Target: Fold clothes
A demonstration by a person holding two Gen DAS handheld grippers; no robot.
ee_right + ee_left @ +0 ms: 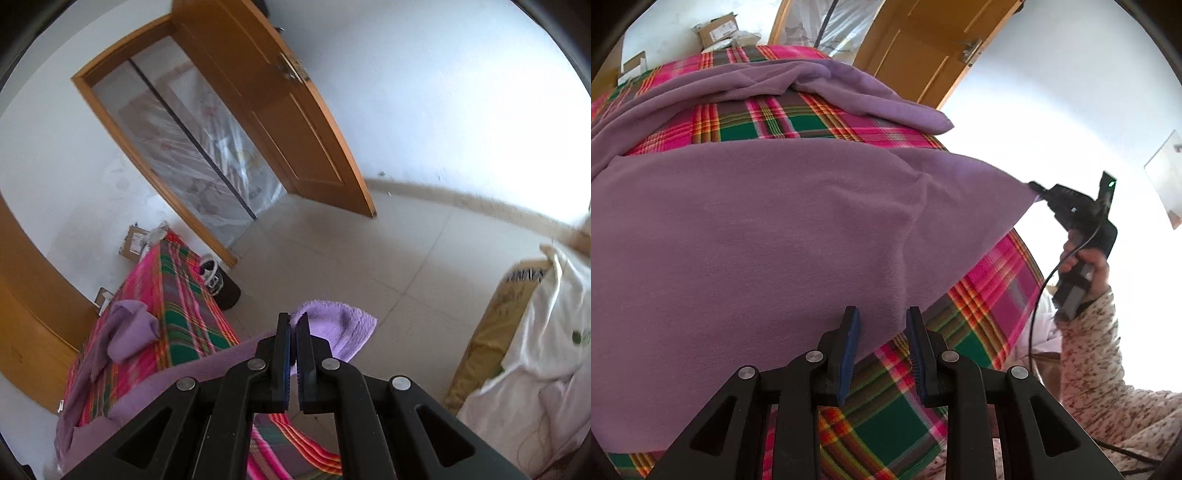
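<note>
Purple fleece garment (746,236) lies spread over the plaid bed cover (768,122), filling 9 to 12 o'clock of the left wrist view. One loose part of it, likely a sleeve, is bunched at 12 o'clock, near the far end of the bed.

Left claw (882,317): jaws parted, a clear gap between the blue pads (849,350). The garment's near edge sits at the fingertips, with the hem running into the gap from 10 o'clock. Can't tell whether the pads touch the cloth; nothing is clamped.

Right claw (293,321): jaws nearly together, pinching a corner of the garment. Cloth pokes out past the tips toward 1 o'clock, fluffy side up. In the left wrist view that same corner is pulled taut off the bed edge toward 3 o'clock, lifted clear of the cover, with the right claw (1036,188) at its tip. The person's hand (1082,258) grips the handle, patterned sleeve (1100,354) below at 4 o'clock.

Background: wooden door (280,107) swung open at 12 o'clock in the right view, plastic sheeting (192,147) in the doorway, tiled floor (369,258), cardboard box (135,242) beyond the bed's far end, white bag (546,332) at 3 o'clock.
</note>
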